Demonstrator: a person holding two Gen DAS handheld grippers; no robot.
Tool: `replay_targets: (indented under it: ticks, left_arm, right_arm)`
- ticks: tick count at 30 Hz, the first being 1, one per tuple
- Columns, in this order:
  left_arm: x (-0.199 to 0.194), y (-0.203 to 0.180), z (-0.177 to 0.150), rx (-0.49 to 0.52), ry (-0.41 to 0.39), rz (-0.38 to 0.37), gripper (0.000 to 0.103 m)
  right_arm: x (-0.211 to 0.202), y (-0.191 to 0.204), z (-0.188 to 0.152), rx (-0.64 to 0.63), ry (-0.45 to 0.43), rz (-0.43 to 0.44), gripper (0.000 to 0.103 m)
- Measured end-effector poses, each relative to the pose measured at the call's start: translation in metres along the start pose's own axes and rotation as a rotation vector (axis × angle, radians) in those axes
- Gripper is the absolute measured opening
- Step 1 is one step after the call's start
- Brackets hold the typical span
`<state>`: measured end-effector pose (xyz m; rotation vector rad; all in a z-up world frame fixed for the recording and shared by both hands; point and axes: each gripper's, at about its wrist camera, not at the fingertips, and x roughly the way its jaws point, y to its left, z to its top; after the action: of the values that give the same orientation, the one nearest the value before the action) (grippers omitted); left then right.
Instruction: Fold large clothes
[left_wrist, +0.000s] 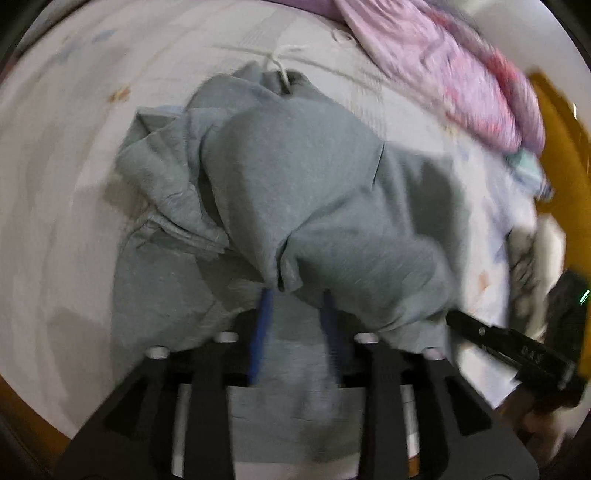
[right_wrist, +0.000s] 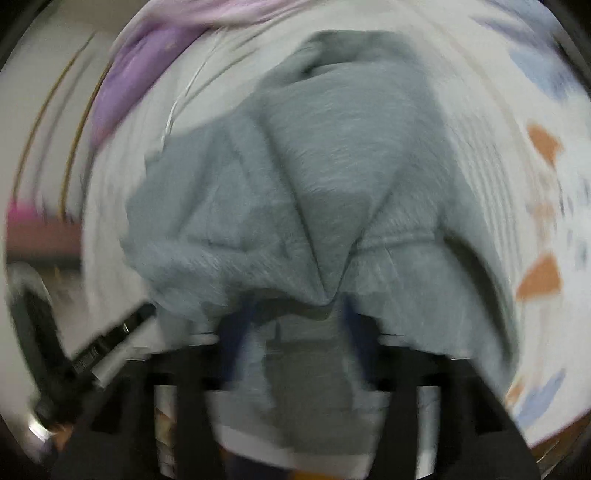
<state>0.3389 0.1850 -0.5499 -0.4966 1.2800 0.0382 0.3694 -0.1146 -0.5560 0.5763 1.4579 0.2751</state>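
Observation:
A large grey hooded sweatshirt (left_wrist: 295, 184) lies bunched on a white patterned bedsheet (left_wrist: 66, 155), with a white drawstring (left_wrist: 277, 68) at its far end. My left gripper (left_wrist: 295, 295) has its blue fingers (left_wrist: 263, 325) apart, and a fold of the grey cloth drapes over and between the tips without being pinched. In the right wrist view the same sweatshirt (right_wrist: 332, 166) is blurred. My right gripper (right_wrist: 299, 306) also stands open, with a hanging fold between its spread fingers (right_wrist: 240, 332). Each view catches the other gripper at its edge: the right gripper (left_wrist: 509, 343) and the left gripper (right_wrist: 107, 343).
A pink and purple quilt (left_wrist: 443, 66) is heaped at the far right of the bed and shows as a purple quilt (right_wrist: 147, 55) in the right wrist view. Orange-brown wood (left_wrist: 561, 129) borders the bed on the right. More crumpled pale cloth (left_wrist: 532, 251) lies near that edge.

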Motion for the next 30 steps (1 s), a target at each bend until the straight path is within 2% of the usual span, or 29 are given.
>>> replay_targets:
  ticks: [3, 5, 6, 9, 10, 12, 14, 15, 16, 18, 19, 20, 21, 23, 25, 26, 28, 30]
  left_arm:
    - [-0.024, 0.008, 0.006, -0.137, -0.037, -0.087, 0.052]
    - [-0.029, 0.005, 0.009, -0.196, -0.03, -0.141, 0.056]
    - [-0.028, 0.002, 0.011, -0.211, -0.026, -0.157, 0.056]
    - [-0.011, -0.007, 0.021, -0.252, 0.011, -0.195, 0.057]
    - [0.001, -0.009, 0.026, -0.298, 0.044, -0.22, 0.057]
    - [0.013, -0.011, 0.032, -0.347, 0.053, -0.262, 0.06]
    - [0.033, -0.018, 0.039, -0.325, 0.087, -0.239, 0.063]
    - [0.045, -0.02, 0.042, -0.315, 0.123, -0.217, 0.061]
    - [0.055, -0.02, 0.042, -0.309, 0.162, -0.199, 0.059]
    - [0.071, -0.019, 0.041, -0.302, 0.231, -0.175, 0.029]
    - [0.073, -0.019, 0.041, -0.295, 0.244, -0.192, 0.021]
    - [0.071, -0.022, 0.043, -0.27, 0.23, -0.194, 0.012]
    - [0.063, -0.028, 0.047, -0.225, 0.194, -0.186, 0.009]
    - [0.038, -0.037, 0.055, -0.171, 0.086, -0.233, 0.008]
    - [0.001, -0.049, 0.061, -0.092, -0.06, -0.296, 0.008]
    - [-0.012, -0.051, 0.061, -0.064, -0.097, -0.315, 0.008]
    - [-0.026, -0.051, 0.053, -0.021, -0.125, -0.315, 0.008]
    - [-0.02, -0.048, 0.034, 0.053, -0.096, -0.238, 0.008]
  right_arm:
    - [-0.015, -0.007, 0.0, 0.187, -0.002, 0.102, 0.069]
    - [-0.019, -0.014, -0.004, 0.36, -0.008, 0.211, 0.069]
    - [-0.018, -0.014, -0.004, 0.406, -0.013, 0.226, 0.069]
    - [0.007, -0.016, -0.002, 0.622, 0.041, 0.29, 0.069]
    - [0.015, -0.016, -0.002, 0.669, 0.053, 0.297, 0.069]
    - [0.03, -0.012, 0.004, 0.728, 0.066, 0.345, 0.069]
    - [0.039, -0.007, 0.013, 0.699, 0.044, 0.282, 0.068]
    - [0.043, -0.007, 0.016, 0.679, 0.043, 0.259, 0.059]
    - [0.052, -0.006, 0.02, 0.668, 0.061, 0.261, 0.034]
    - [0.066, -0.005, 0.024, 0.639, 0.106, 0.243, 0.013]
    - [0.065, -0.011, 0.018, 0.632, 0.108, 0.24, 0.008]
    - [0.063, -0.009, 0.022, 0.606, 0.103, 0.246, 0.008]
    - [0.059, -0.002, 0.026, 0.566, 0.087, 0.266, 0.007]
    - [0.045, 0.013, 0.034, 0.491, 0.03, 0.332, 0.007]
    - [0.021, 0.03, 0.043, 0.395, -0.055, 0.438, 0.007]
    - [0.009, 0.036, 0.044, 0.355, -0.081, 0.466, 0.007]
    - [-0.001, 0.042, 0.038, 0.298, -0.09, 0.482, 0.007]
    - [0.005, 0.038, 0.027, 0.276, -0.059, 0.429, 0.006]
